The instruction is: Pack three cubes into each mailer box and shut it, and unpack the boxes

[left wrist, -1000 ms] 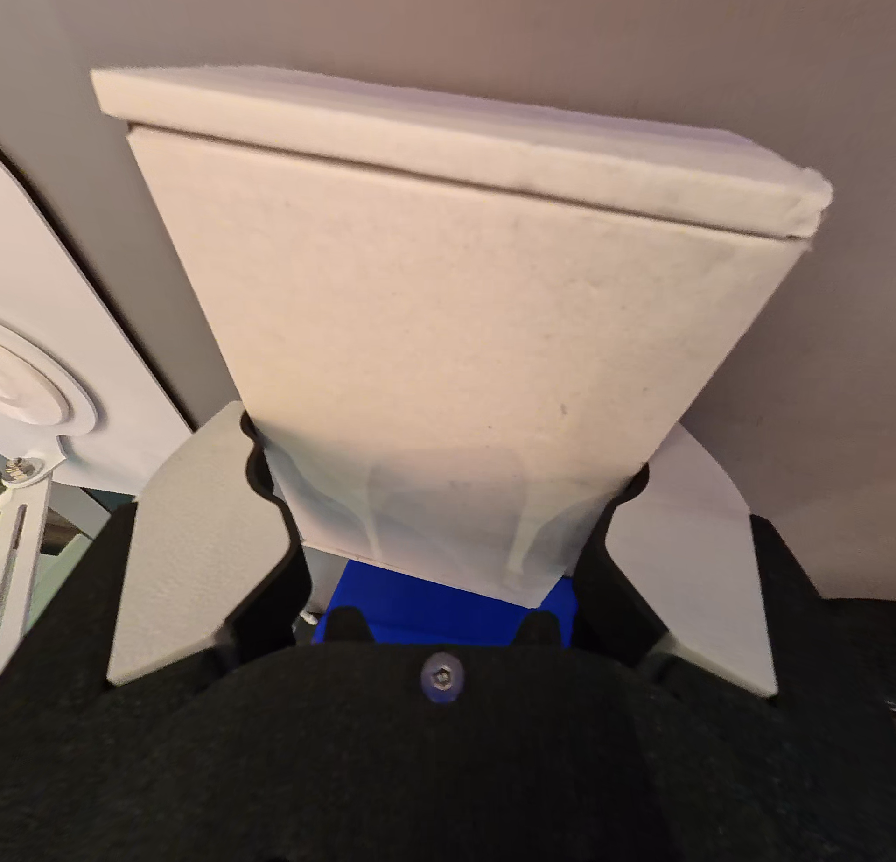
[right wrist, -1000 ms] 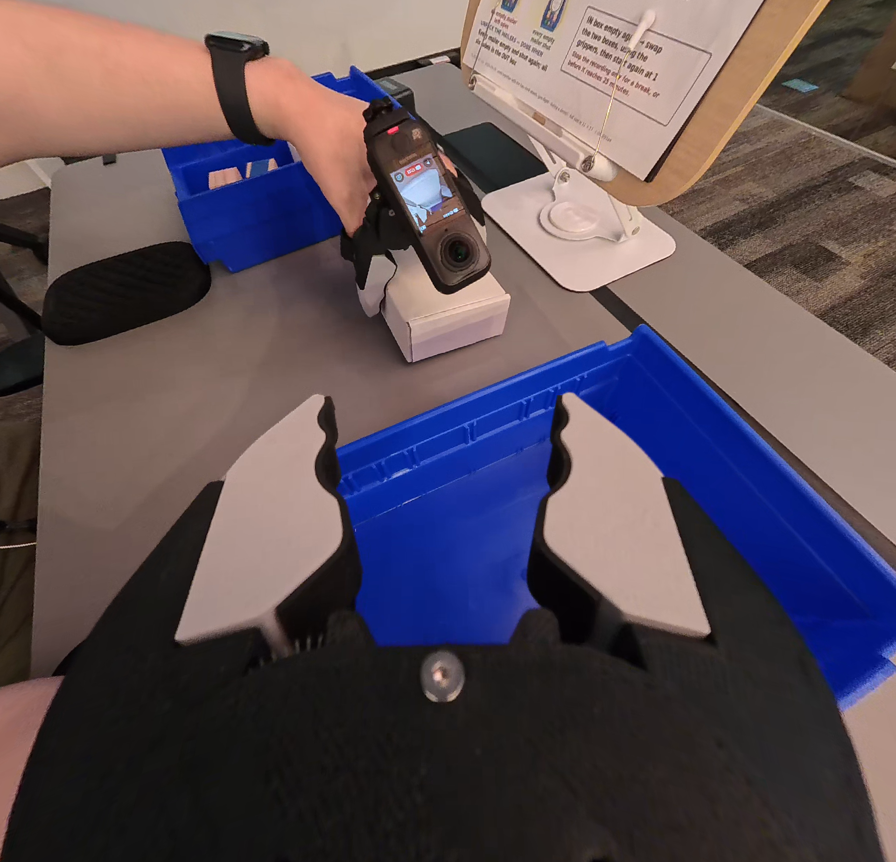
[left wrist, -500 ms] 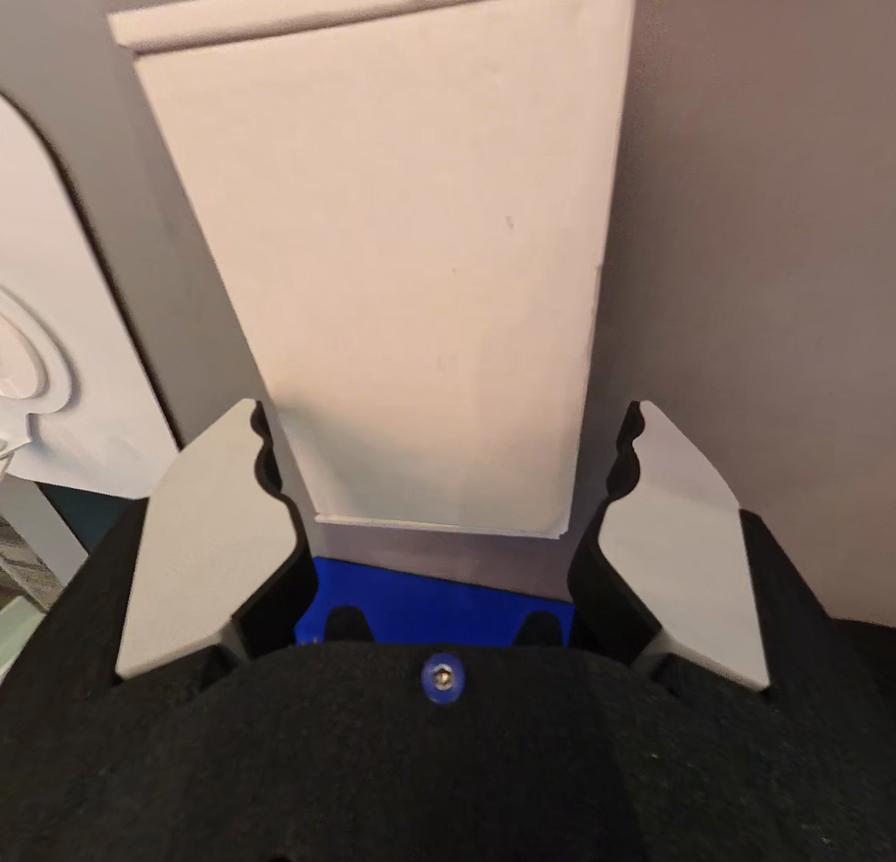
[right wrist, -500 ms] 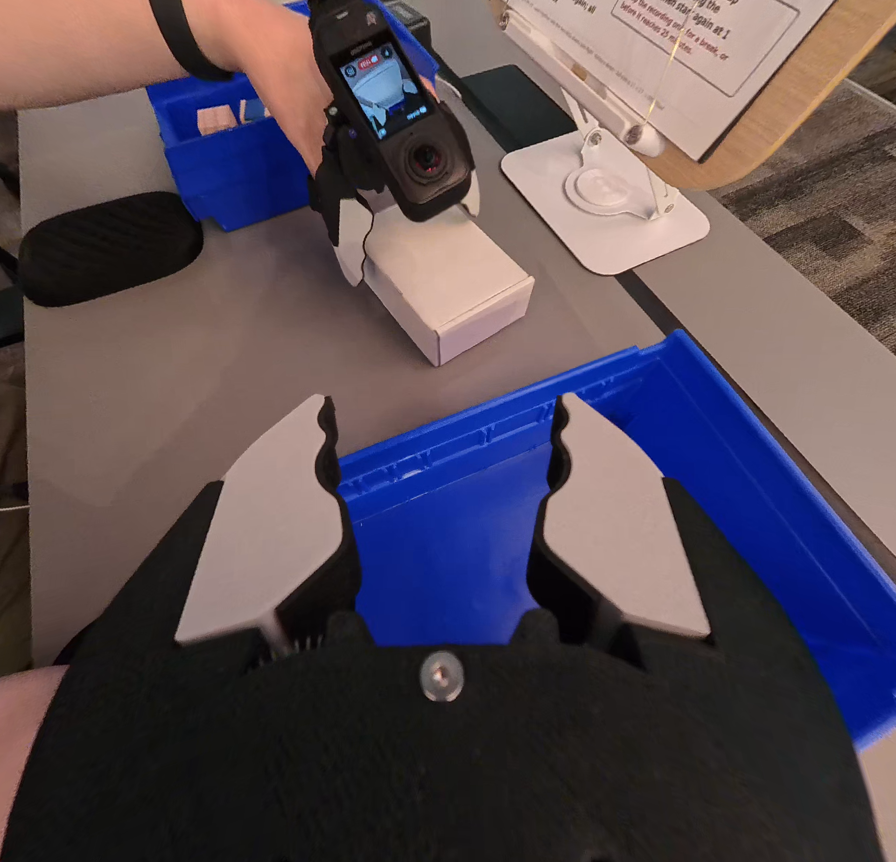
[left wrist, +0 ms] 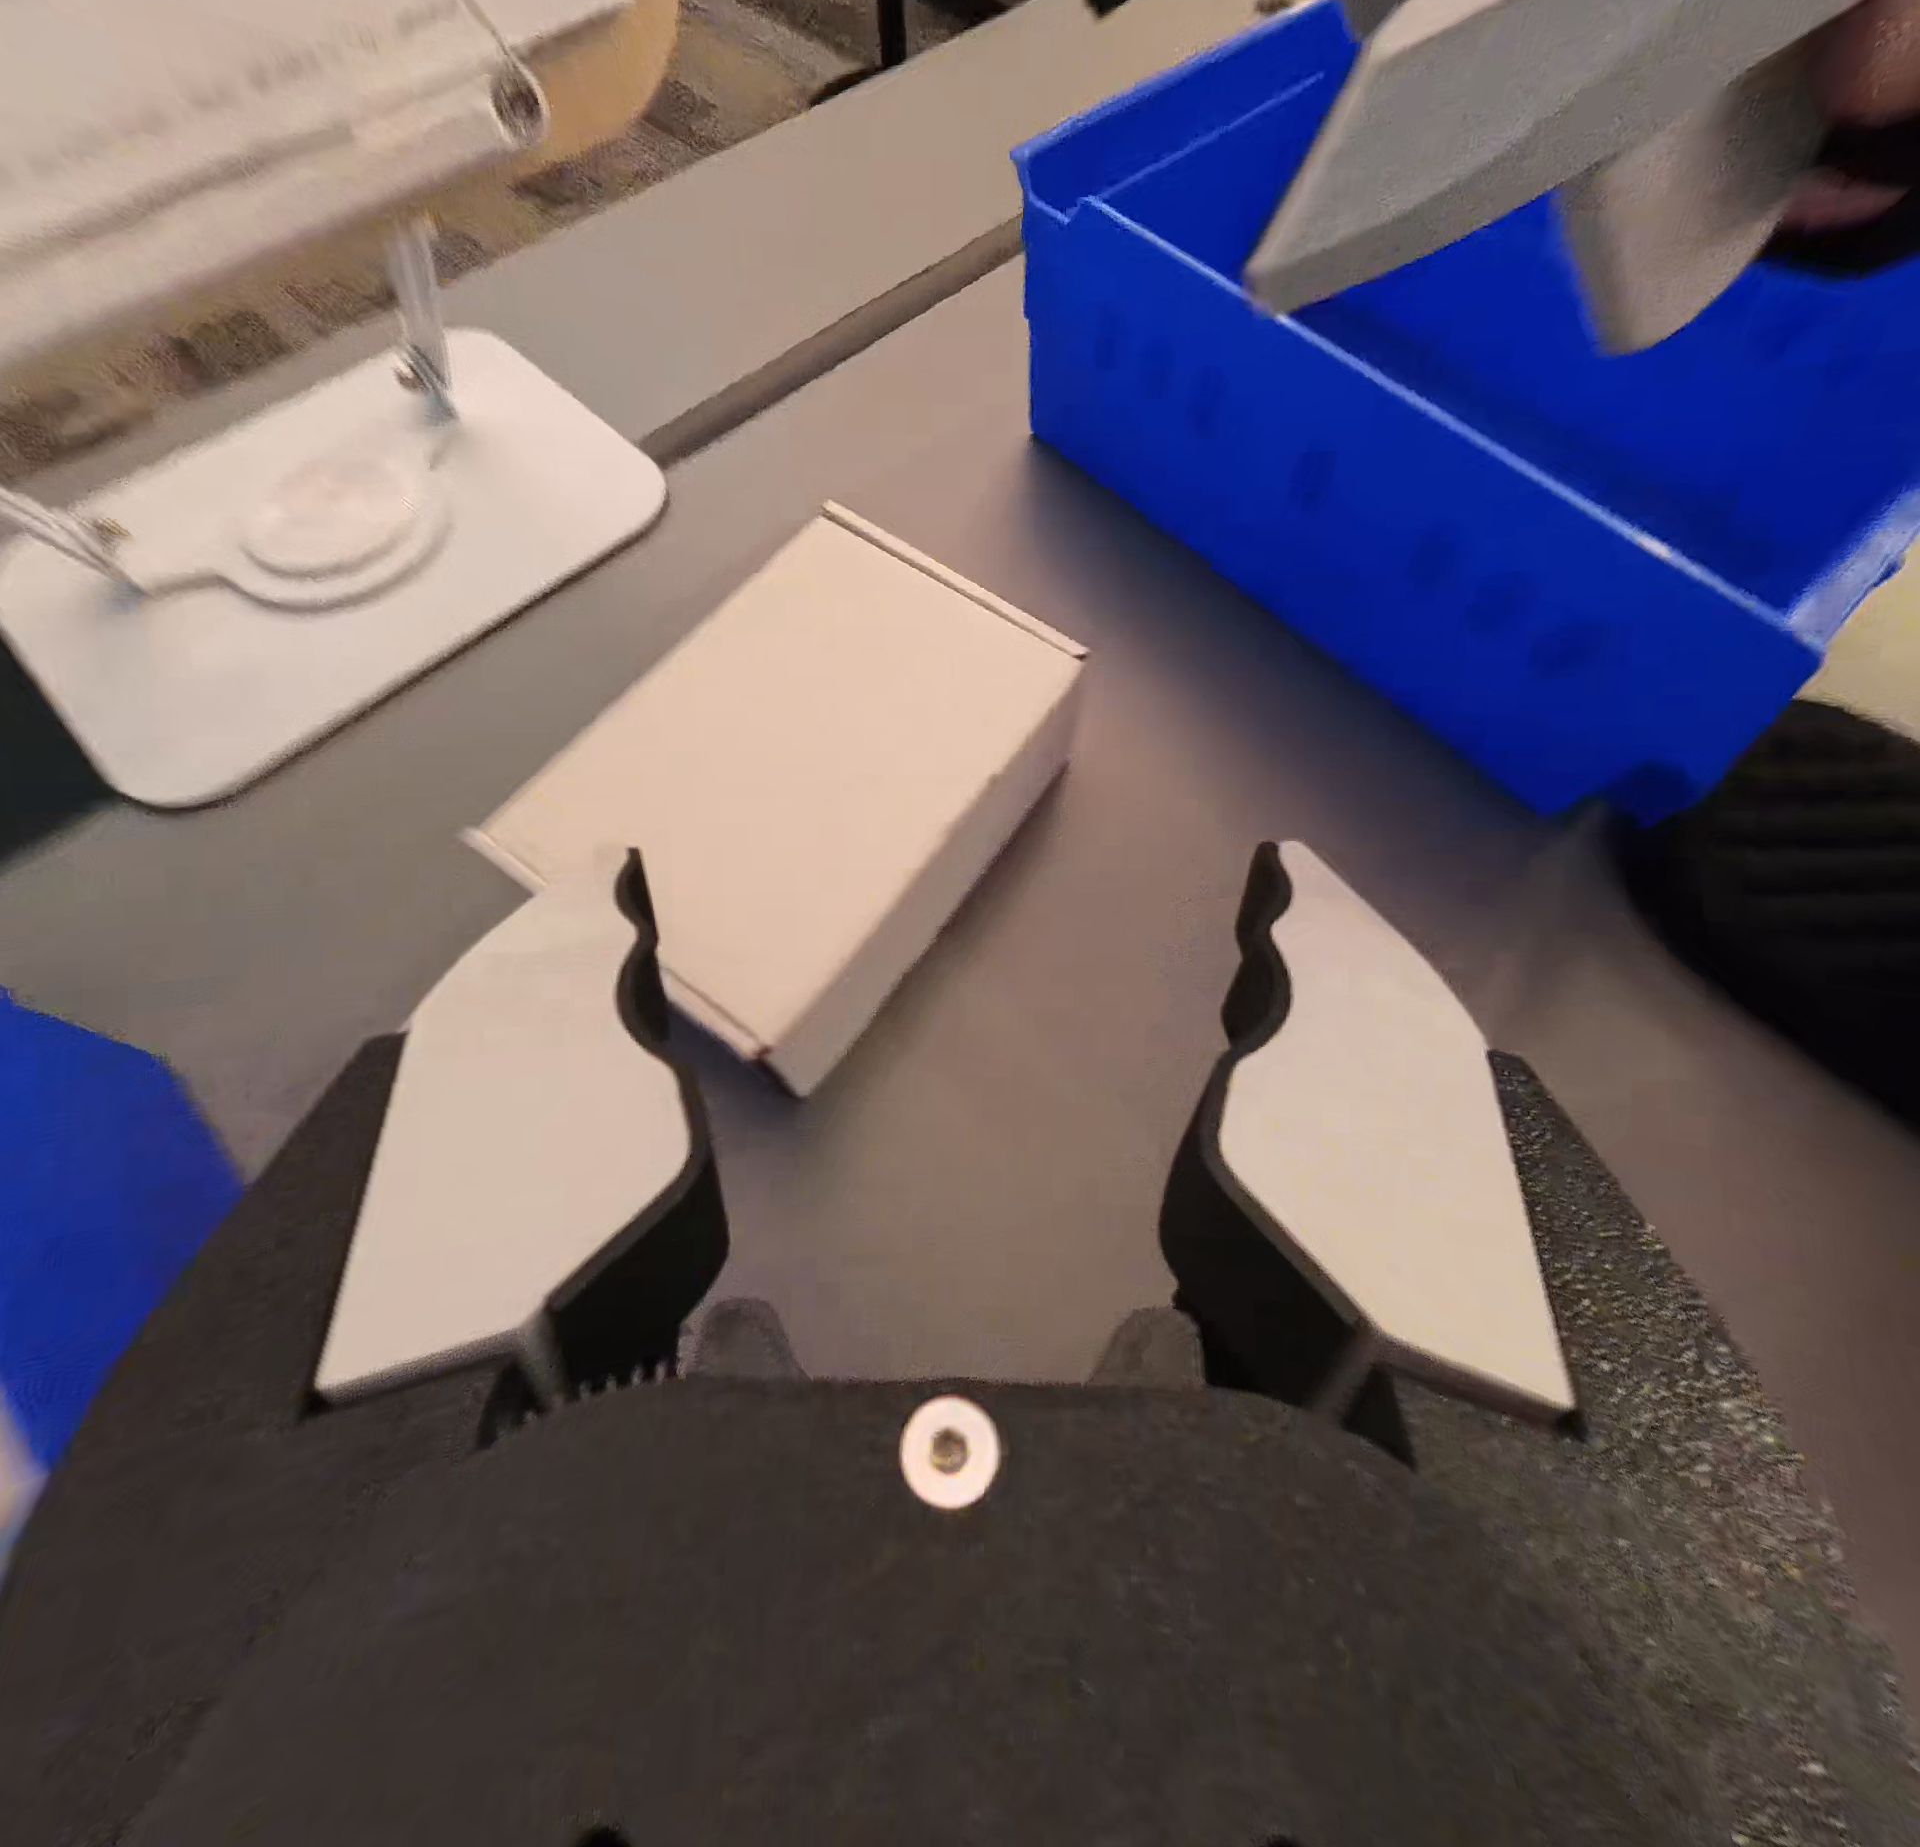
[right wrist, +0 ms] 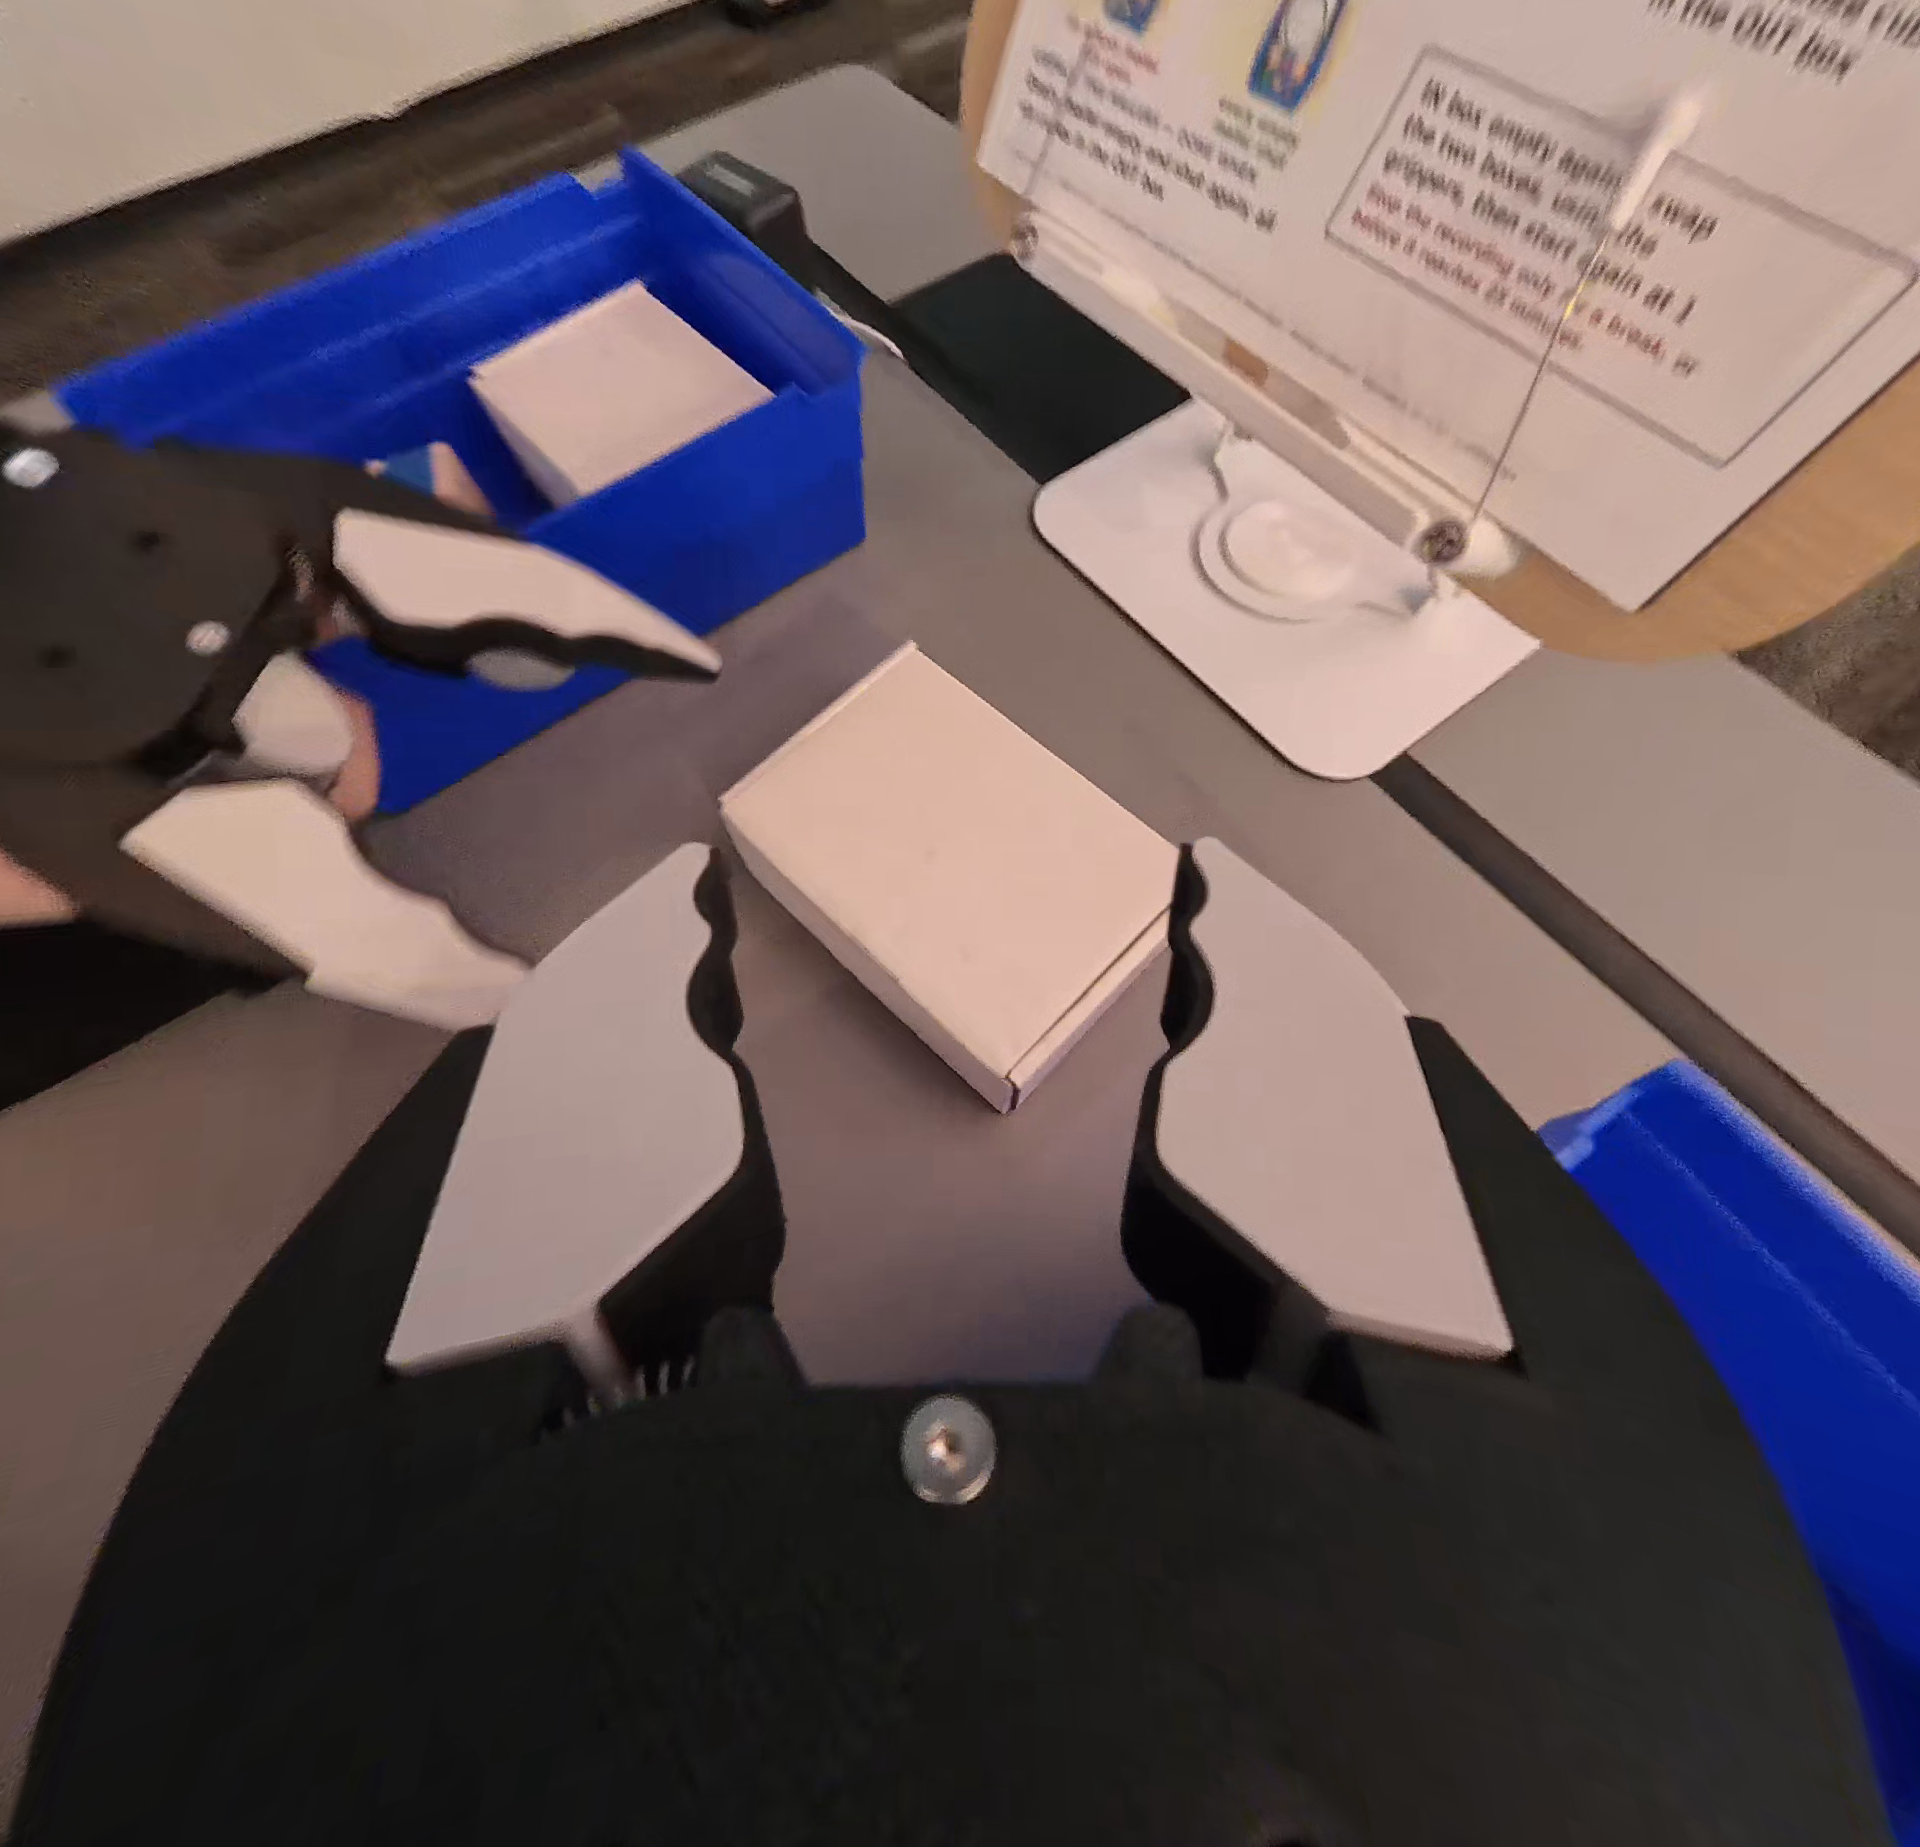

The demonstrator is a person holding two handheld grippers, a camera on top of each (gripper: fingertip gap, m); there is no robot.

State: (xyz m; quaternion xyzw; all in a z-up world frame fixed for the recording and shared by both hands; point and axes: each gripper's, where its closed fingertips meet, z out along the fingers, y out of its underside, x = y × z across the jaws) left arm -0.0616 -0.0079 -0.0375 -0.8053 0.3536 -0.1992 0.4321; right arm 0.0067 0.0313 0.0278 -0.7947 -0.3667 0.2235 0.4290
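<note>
Now both tools hang spread and empty: the left tool [left wrist: 940,950] and right tool [right wrist: 945,930] flank the shut mailer box [right wrist: 940,862] lying on the counter [right wrist: 260,1153] before the white stand [right wrist: 1278,592]. A skewed grip could slide the box.

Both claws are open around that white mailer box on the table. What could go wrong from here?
1. The mailer box lies skewed between the right claw fingers; closing now might catch a corner and spin it.
2. The left claw hovers open close beside it, so the two could collide.
3. The stand base sits near; a push might slide the box into it.
</note>
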